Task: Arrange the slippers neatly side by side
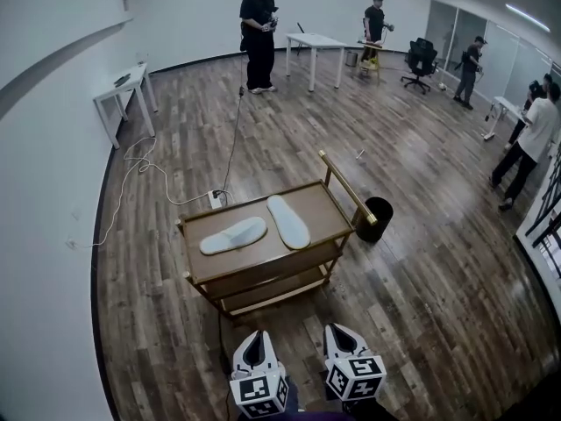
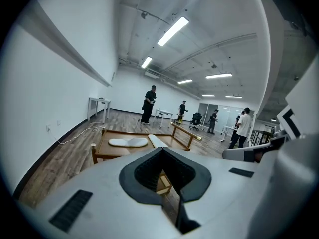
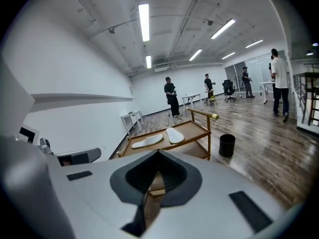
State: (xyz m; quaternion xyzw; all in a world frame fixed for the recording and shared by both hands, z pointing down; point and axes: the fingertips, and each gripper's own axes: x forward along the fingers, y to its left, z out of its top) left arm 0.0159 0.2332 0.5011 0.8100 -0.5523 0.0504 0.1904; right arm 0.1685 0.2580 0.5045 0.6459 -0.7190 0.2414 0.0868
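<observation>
Slippers (image 1: 288, 221) lie angled apart on the cart (image 1: 326, 202), well ahead of the left tongs (image 1: 255, 336) and right tongs (image 1: 344, 331), both closed and empty.

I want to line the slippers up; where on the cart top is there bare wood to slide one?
Free: the cart top at its right, between the right slipper and the handle, and the strip along its near edge before the left slipper. Crowded: the middle, where the slippers' ends come close.
</observation>
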